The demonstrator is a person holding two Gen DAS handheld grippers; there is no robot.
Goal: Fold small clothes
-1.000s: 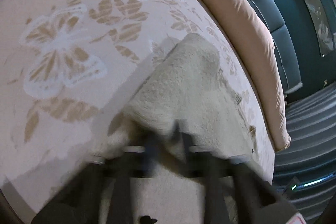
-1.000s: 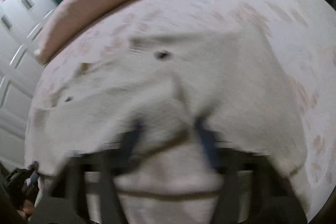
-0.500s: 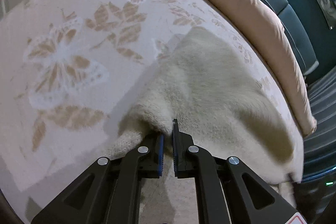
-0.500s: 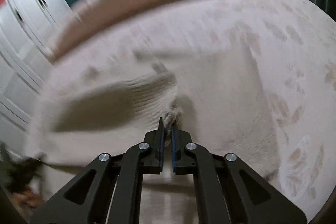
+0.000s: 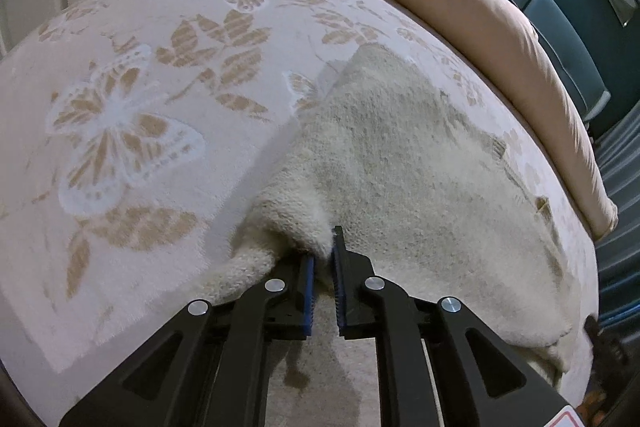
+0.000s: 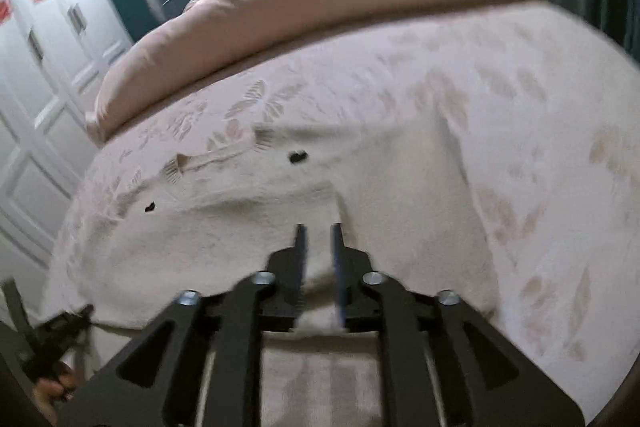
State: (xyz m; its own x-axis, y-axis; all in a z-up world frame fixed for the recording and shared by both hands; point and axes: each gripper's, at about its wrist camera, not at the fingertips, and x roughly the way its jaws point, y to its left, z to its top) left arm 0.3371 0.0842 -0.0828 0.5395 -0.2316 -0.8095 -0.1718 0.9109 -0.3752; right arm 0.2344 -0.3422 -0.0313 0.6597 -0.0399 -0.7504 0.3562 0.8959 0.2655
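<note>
A cream knit garment [image 5: 400, 155] lies spread on a pale bedspread [image 5: 120, 107] with tan butterflies and leaves. My left gripper [image 5: 323, 247] pinches a raised fold at the garment's near left edge. Its jaws are just beginning to open, and the cloth is still between the blue pads. In the right wrist view the garment [image 6: 224, 235] lies flat, with two small dark marks and ribbed tabs near its far edge. My right gripper [image 6: 318, 239] hovers over it, its jaws opening with nothing between them.
A long pink bolster [image 5: 460, 7] runs along the far edge of the bed, in front of a teal headboard [image 5: 560, 7]. White cupboard doors [image 6: 40, 67] stand at the left. A hand [image 6: 52, 391] with the other gripper shows at the lower left.
My right gripper has let go of the garment's edge and risen; the cloth now lies flat under it. My left gripper has kept its place on the fold, its jaws slightly wider.
</note>
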